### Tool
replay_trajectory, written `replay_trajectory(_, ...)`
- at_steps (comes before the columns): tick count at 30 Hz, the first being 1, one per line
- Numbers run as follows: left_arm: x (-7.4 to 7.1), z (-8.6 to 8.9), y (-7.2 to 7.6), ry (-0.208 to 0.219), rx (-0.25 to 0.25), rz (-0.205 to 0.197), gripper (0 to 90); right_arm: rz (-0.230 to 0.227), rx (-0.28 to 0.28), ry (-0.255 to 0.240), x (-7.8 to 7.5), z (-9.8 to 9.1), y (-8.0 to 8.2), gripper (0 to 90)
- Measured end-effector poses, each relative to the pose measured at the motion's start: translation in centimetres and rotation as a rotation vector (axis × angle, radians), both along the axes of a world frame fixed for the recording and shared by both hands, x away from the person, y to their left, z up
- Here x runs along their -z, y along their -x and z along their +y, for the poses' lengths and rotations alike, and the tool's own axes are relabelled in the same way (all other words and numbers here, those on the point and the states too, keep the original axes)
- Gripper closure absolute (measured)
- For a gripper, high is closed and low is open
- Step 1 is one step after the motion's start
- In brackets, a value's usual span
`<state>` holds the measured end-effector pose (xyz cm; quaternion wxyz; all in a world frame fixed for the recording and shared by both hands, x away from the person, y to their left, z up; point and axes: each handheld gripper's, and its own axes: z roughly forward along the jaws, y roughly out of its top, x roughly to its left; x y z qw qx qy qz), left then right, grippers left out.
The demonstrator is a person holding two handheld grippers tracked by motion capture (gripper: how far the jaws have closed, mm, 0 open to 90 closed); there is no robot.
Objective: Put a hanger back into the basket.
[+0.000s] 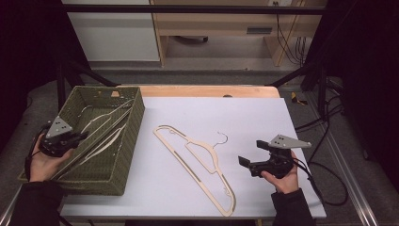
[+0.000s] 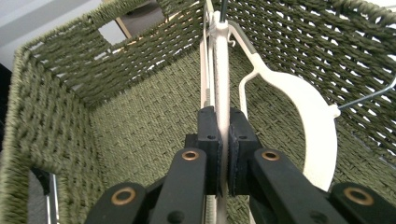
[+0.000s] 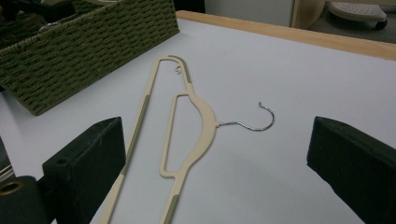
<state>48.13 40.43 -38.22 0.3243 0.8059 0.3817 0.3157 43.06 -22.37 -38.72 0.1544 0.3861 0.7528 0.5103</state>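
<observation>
1. At the left of the table, a woven green basket [image 1: 129, 141] is seen, with cream hangers already lying inside it; the loading of hangers into it is judged to be well under way.
2. Inside the basket, the left gripper [image 2: 223, 140] is closed tight on the thin edge of one cream hanger [image 2: 219, 60], which is held low between the woven walls. This hanger is judged to be at the point of being set down, its release not yet made.
3. Further right, on the open surface, a second hanger [image 1: 197, 165] is left lying flat, its wire hook turned toward the right. It is the piece still to be moved, as far as can be judged.
4. At the right, the right gripper [image 1: 251, 153] is held just above the table with its jaws wide apart and nothing between them; it is pointed at the lying hanger, near it but apart from it.
5. The work surface is a pale sheet [image 1: 244, 117] laid over a wooden table [image 1: 207, 90].
6. Beyond the table, a grey floor, light wooden furniture and trailing black cables are visible; the sides of the room are dark.
</observation>
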Motion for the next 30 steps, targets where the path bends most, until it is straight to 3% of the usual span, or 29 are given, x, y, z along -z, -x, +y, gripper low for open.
replay_trajectory(9, 0.8, -0.1, -0.3, -0.03, 0.04, 0.102, 82.1, -0.002, -0.009, 0.006, 0.1, 0.1, 0.0, 5.5)
replay_trajectory(14, 1.2, -0.4, -0.5, 0.005, 0.069, 0.181, 78.4, -0.002, -0.005, -0.001, 0.0, 0.2, 0.0, 5.6)
replay_trajectory(23, 1.3, -0.9, -0.5, 0.017, 0.094, 0.225, 60.9, -0.002, -0.012, 0.0, 0.1, 0.3, 0.0, 6.2)
replay_trajectory(30, 1.3, -1.3, -0.3, 0.029, 0.101, 0.212, 49.2, 0.0, -0.027, 0.002, 0.1, 0.5, 0.0, 6.5)
